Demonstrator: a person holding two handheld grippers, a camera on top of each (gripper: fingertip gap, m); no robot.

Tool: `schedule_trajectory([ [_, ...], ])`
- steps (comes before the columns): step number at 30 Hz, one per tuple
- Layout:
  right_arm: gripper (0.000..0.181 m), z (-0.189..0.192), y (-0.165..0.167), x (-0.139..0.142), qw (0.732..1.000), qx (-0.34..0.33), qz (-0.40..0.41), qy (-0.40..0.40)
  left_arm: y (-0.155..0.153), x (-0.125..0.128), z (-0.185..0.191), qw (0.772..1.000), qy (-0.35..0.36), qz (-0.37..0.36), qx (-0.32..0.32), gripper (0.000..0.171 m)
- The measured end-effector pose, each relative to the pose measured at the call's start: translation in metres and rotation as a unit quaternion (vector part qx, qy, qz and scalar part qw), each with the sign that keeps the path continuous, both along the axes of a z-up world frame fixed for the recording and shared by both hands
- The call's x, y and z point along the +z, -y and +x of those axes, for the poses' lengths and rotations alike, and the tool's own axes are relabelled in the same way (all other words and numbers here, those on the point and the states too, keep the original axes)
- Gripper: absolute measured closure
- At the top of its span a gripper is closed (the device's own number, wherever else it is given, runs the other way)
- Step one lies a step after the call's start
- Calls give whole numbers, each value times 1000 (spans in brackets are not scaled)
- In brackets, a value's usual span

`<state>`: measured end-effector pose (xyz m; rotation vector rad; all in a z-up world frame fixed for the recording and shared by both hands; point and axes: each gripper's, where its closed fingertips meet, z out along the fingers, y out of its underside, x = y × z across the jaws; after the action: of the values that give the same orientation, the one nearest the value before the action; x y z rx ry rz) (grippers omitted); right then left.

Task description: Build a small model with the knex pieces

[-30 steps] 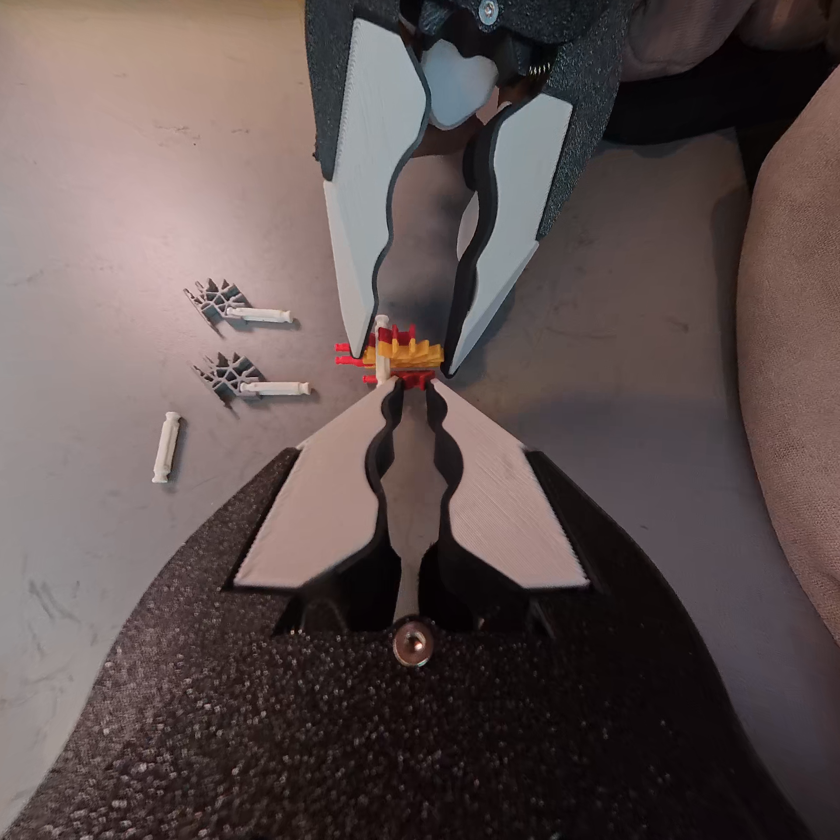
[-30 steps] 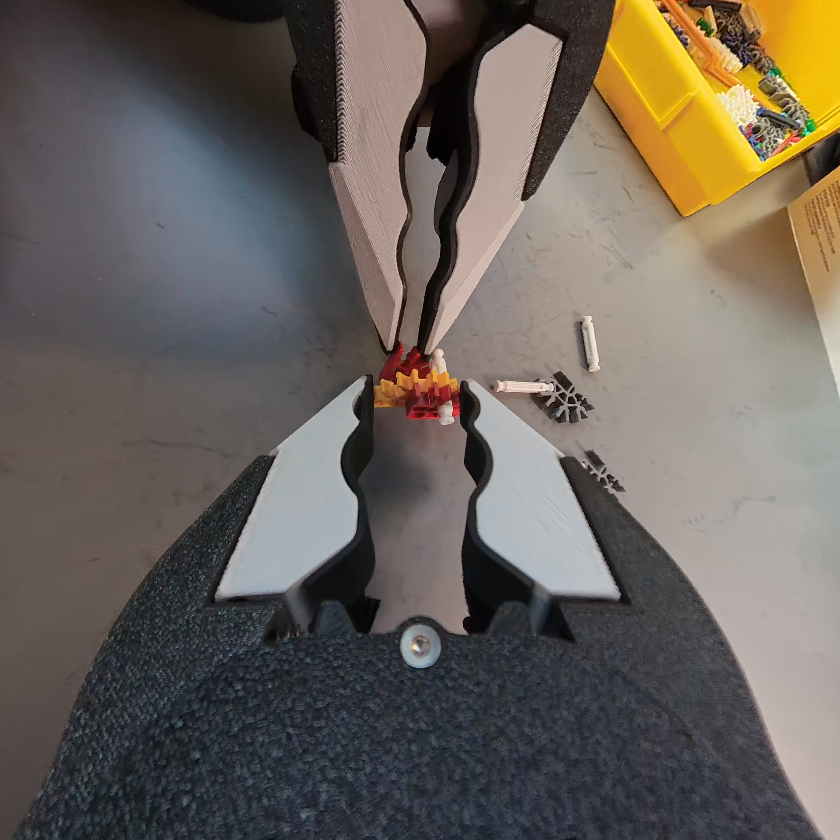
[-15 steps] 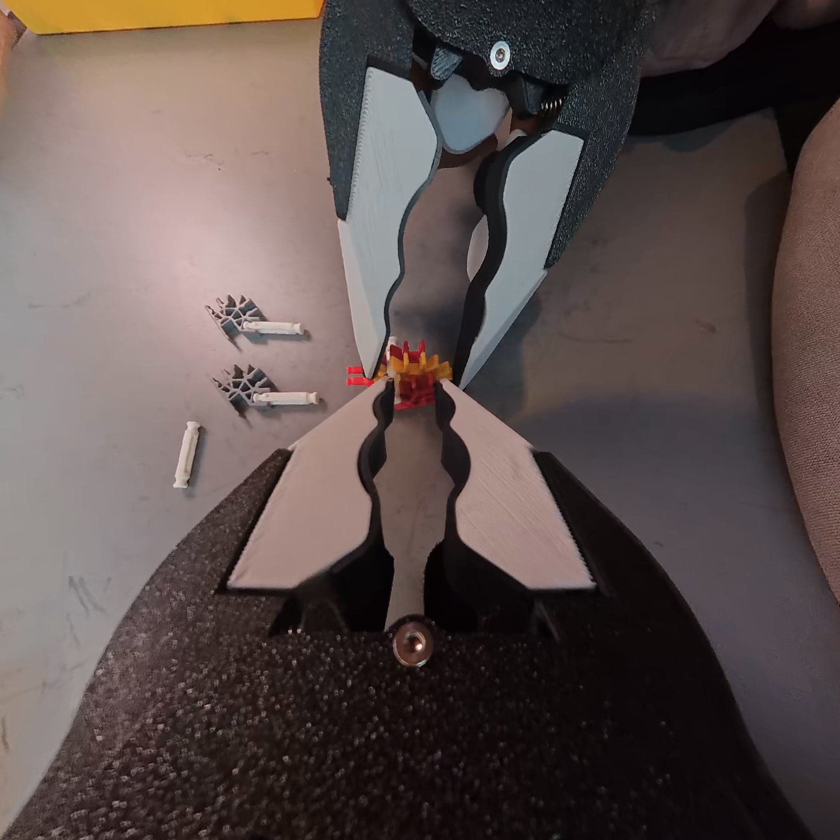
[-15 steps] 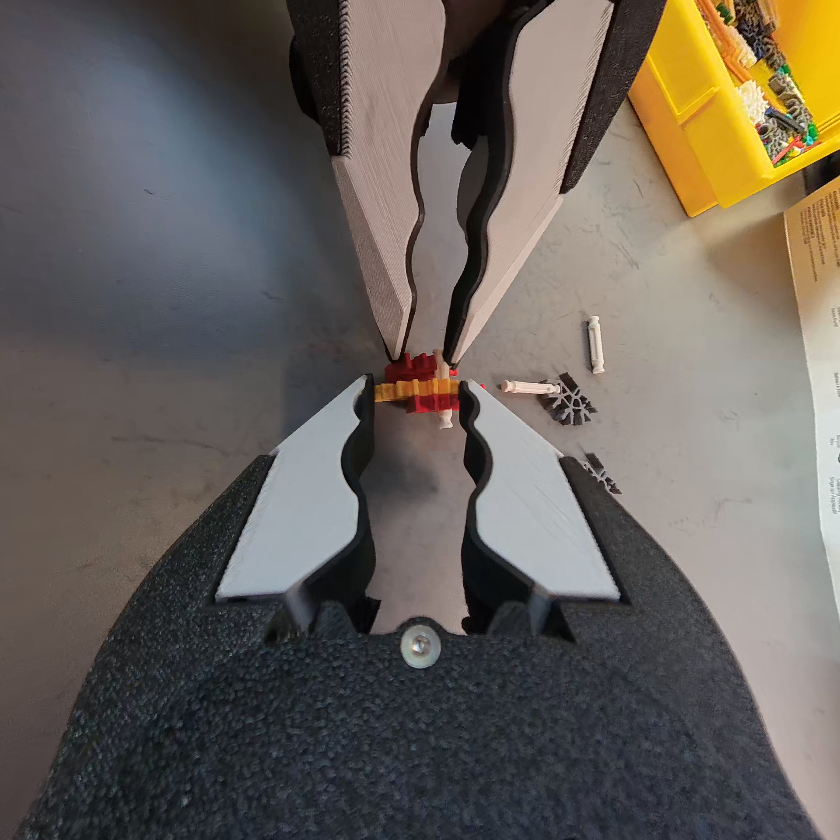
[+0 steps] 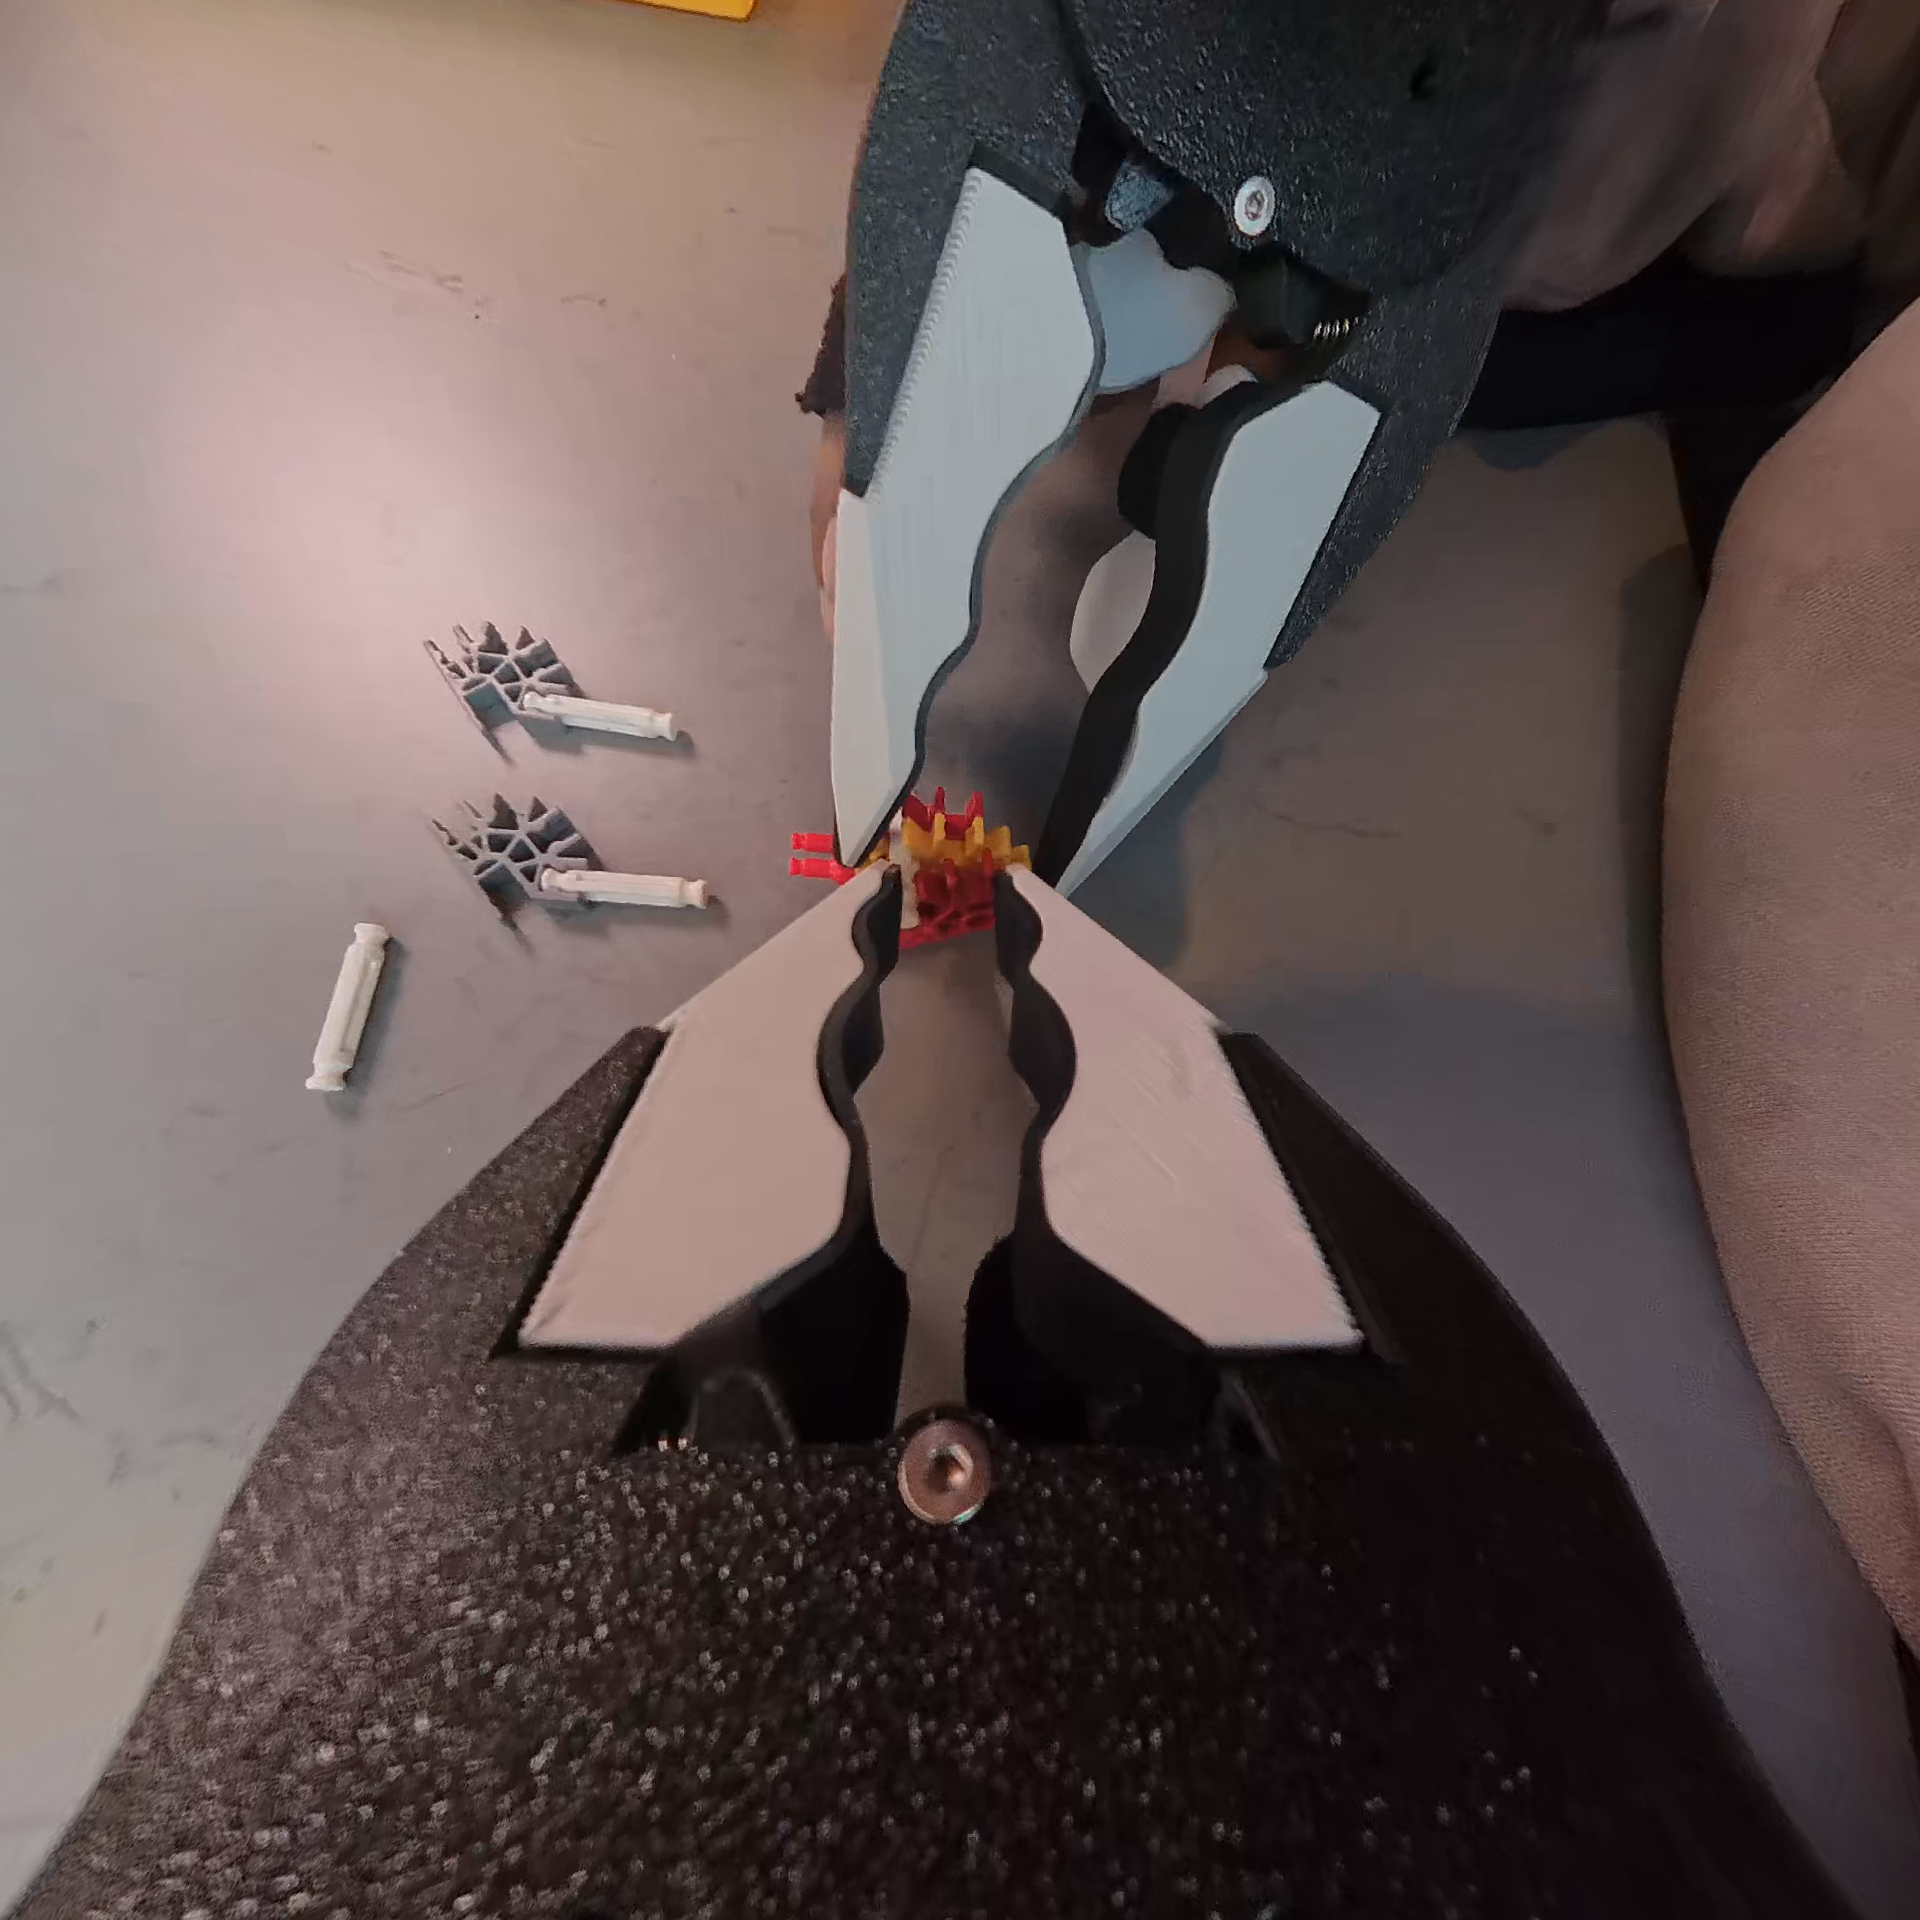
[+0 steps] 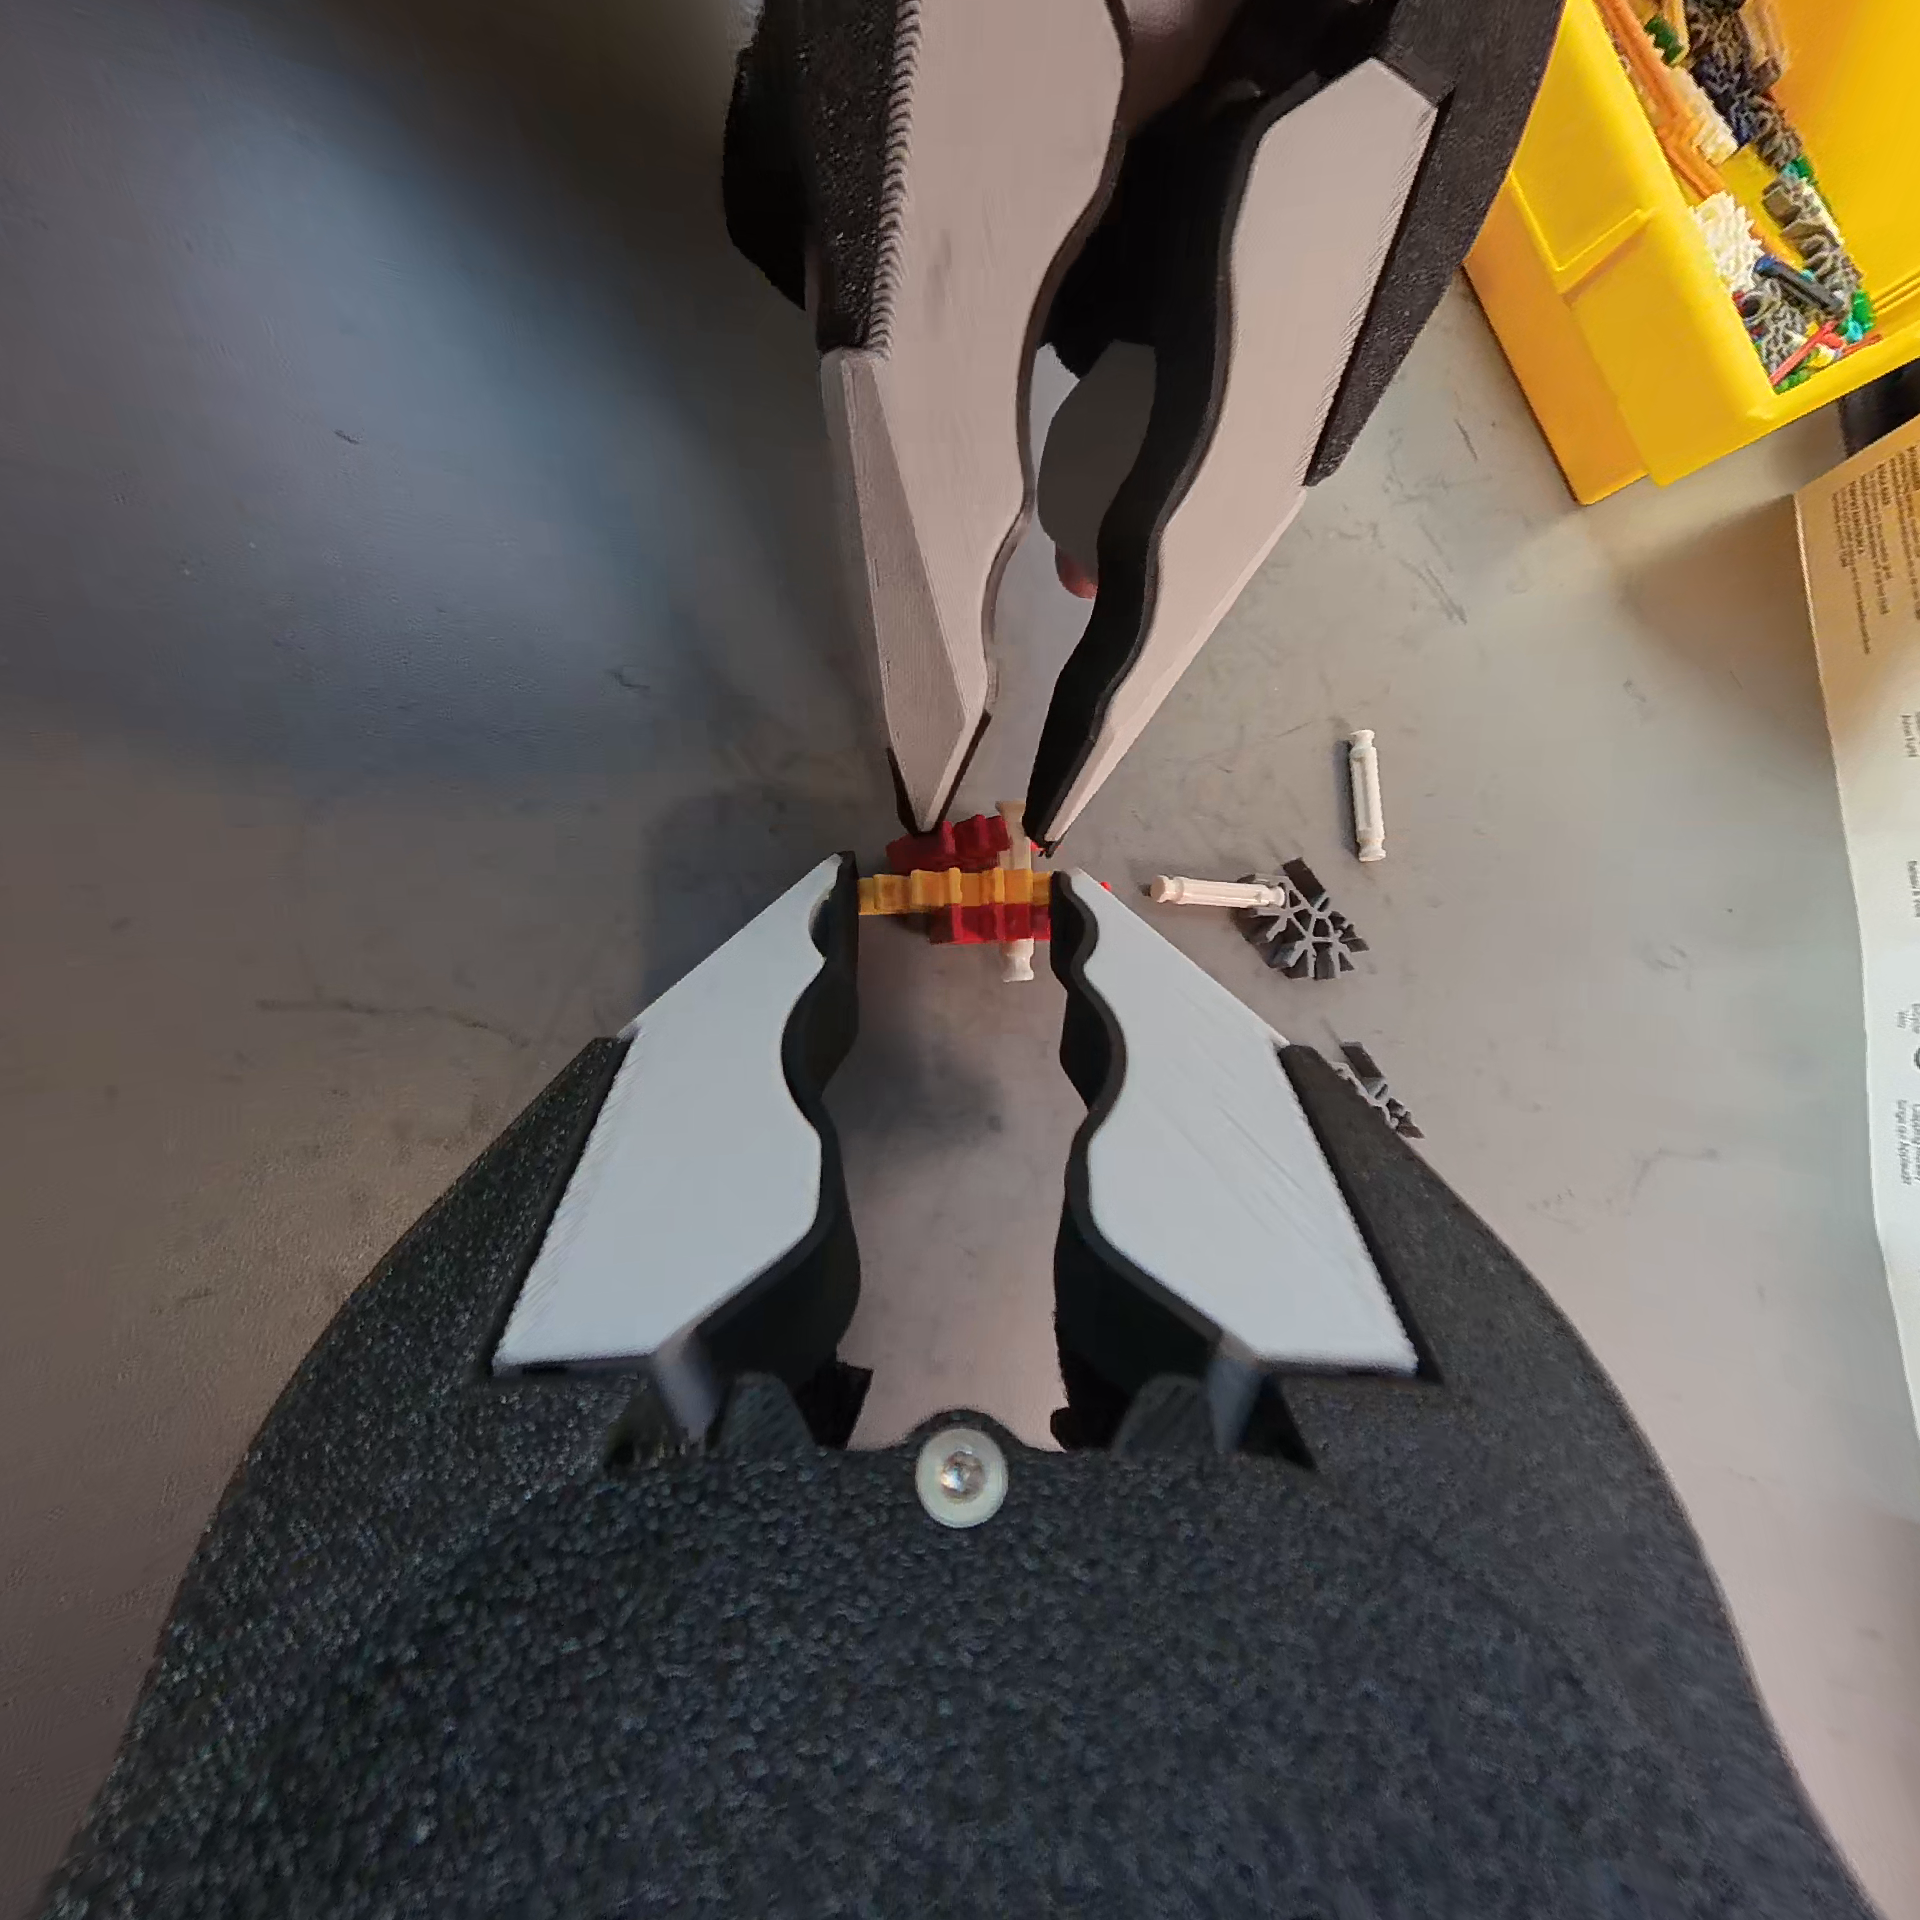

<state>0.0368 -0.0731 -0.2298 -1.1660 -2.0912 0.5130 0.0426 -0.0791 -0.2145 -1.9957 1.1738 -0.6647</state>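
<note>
- As both of my claws meet over the grey table [image 5: 312, 312], everything that matters sits between their tips, in the middle of the bare surface.
- Far right in the right wrist view stands a yellow bin [image 6: 1621, 343] of mixed small parts, with a printed sheet [image 6: 1870, 831] just near of it.
- My right claw [image 6: 954, 891] is set at a middling width, its tips pressing the two ends of the yellow strip in the red and yellow cluster [image 6: 961, 899].
- My left claw [image 5: 943, 899] is pinched narrow on the red lower part of that same cluster, coming in from the opposite side.
- I judge that this double grip is best kept square and gentle: squeeze across the flat faces only, and keep the two claws in line so nothing twists.
- Left of the cluster in the left wrist view lie two grey fan connectors [image 5: 509, 670], each with a white rod plugged in, and one loose white rod [image 5: 348, 1006] near of them.
- A white rod runs through the cluster, but I cannot make out how its pieces lock together, or whether it rests on the table or hangs just above it.
- In the right wrist view my own finger hides most of the nearer grey connector.
</note>
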Motion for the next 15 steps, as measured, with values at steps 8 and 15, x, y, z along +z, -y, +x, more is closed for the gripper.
schedule_trajectory([
  [8,147,-4,1,-1,999,-19,-37,-18,1,2,1,994,79,-76,2,163],
  [15,147,-4,4,-1,998,-6,-51,-24,4,2,1,998,48,-29,-3,163],
])
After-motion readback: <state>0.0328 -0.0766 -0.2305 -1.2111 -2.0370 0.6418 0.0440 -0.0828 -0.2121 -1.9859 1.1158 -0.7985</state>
